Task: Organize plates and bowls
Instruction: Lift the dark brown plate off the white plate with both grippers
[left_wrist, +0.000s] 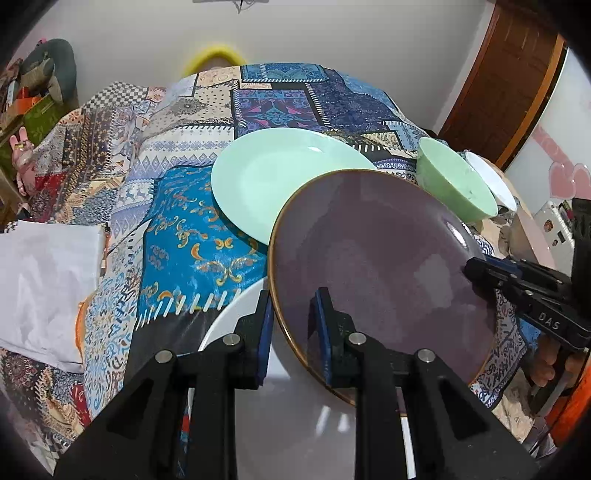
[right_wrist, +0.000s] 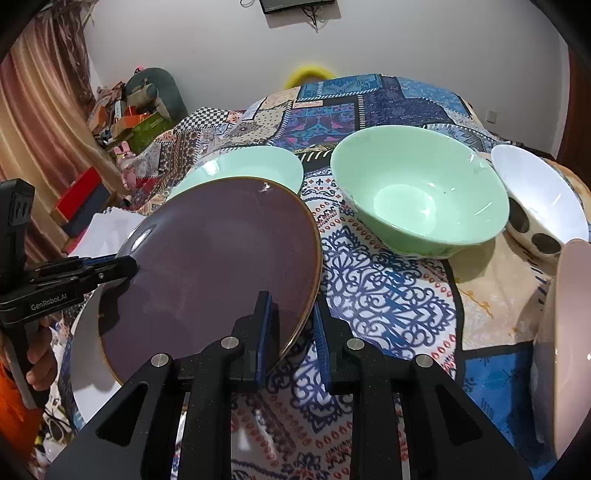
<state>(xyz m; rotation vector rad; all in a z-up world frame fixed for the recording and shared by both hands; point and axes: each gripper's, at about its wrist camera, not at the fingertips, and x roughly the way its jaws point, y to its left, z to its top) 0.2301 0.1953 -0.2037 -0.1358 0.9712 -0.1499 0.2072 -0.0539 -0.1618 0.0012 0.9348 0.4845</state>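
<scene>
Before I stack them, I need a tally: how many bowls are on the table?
2 for certain: a green bowl right of the purple plate, and a white spotted bowl beyond it. The pink dish at the right edge may be a third.

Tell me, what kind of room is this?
Probably a lived-in home, perhaps a dining corner: a table under a patchwork cloth set with a green bowl and purple plate, with a curtain and household clutter behind.
</scene>
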